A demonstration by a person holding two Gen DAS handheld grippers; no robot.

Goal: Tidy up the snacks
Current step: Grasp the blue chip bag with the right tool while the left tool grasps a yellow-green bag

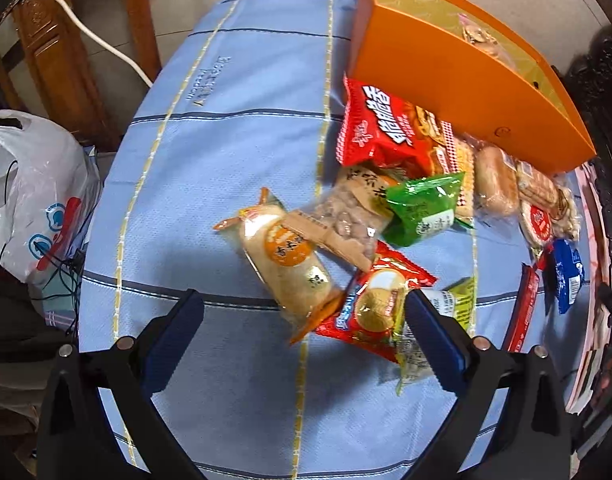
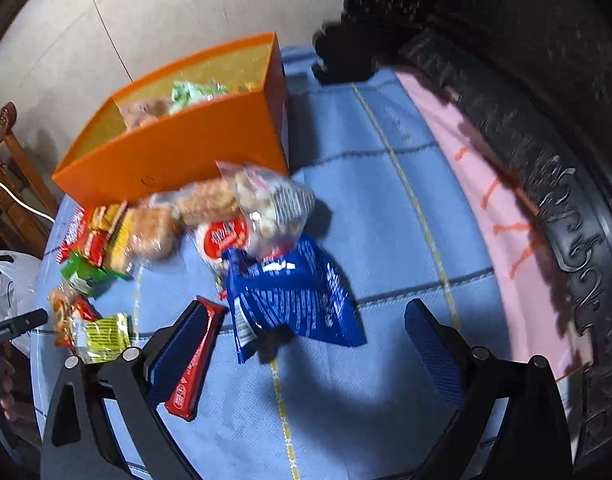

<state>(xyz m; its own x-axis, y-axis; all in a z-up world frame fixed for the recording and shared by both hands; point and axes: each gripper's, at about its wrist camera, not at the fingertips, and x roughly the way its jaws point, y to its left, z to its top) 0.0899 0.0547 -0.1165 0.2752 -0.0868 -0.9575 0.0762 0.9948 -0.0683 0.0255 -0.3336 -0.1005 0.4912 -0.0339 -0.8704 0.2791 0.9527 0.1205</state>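
Left wrist view: left gripper (image 1: 304, 322) spread wide, empty, above near snacks; orange box (image 1: 446, 76) far right. Right gripper (image 2: 306, 332) wide open, empty, over blue packet (image 2: 294, 292).

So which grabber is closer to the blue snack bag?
Right. The right gripper hovers open right over the blue snack bag; the left gripper sits far off, where the bag lies well aside.

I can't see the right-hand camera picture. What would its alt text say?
An open right gripper hovers over a blue snack packet on a blue checked tablecloth. More wrapped snacks lie in a heap beside an orange box that already holds a few.
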